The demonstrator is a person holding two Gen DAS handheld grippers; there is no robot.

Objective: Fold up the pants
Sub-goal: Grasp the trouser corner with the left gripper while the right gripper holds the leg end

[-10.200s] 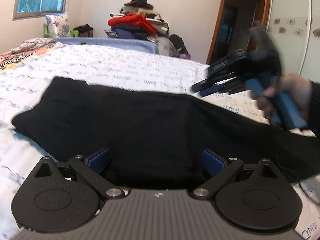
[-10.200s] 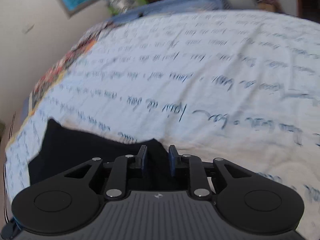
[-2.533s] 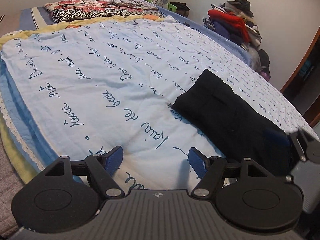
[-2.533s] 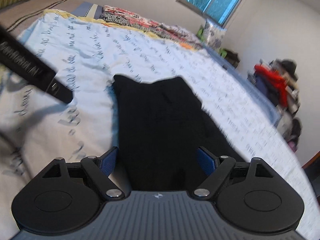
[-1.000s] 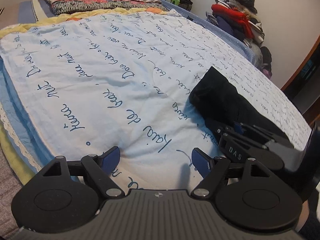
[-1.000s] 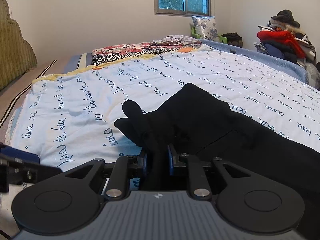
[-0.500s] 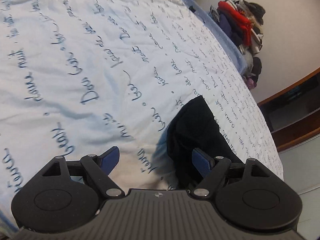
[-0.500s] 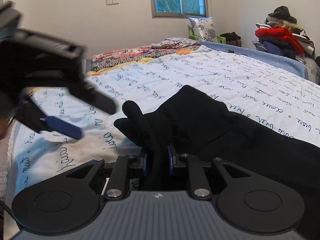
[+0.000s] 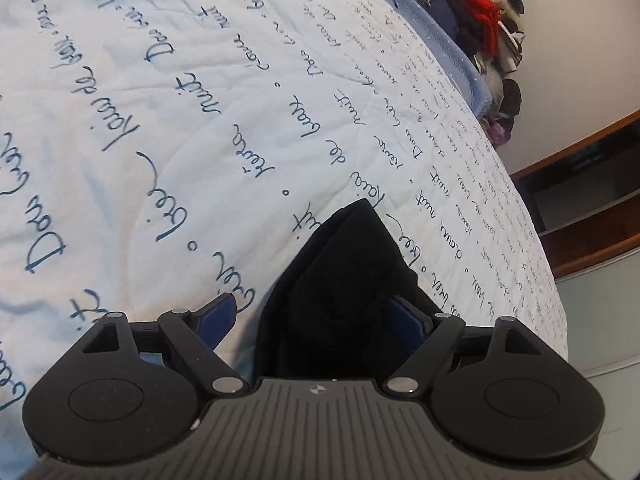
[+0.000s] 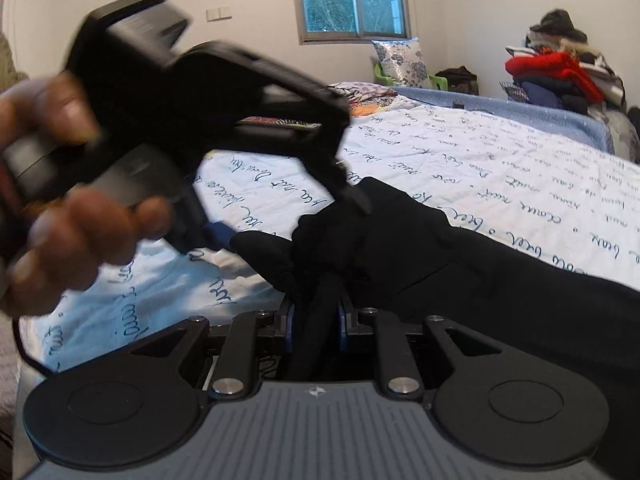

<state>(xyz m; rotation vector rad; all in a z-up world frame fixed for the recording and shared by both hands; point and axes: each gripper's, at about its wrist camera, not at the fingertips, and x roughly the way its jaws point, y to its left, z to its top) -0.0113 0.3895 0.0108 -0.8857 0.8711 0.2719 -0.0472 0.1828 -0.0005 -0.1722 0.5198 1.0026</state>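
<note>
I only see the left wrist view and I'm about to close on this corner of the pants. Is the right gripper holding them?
Observer: Yes. The right gripper is shut on a bunched ridge of the black pants, near their end.
Operator: Where does the rest of the cloth run?
Observer: From that pinch it lies across the bedspread, out to the right edge of the right wrist view.
Operator: How does my left gripper look from there?
Observer: The left gripper comes in from the left, blurred, with a hand around its handle.
</note>
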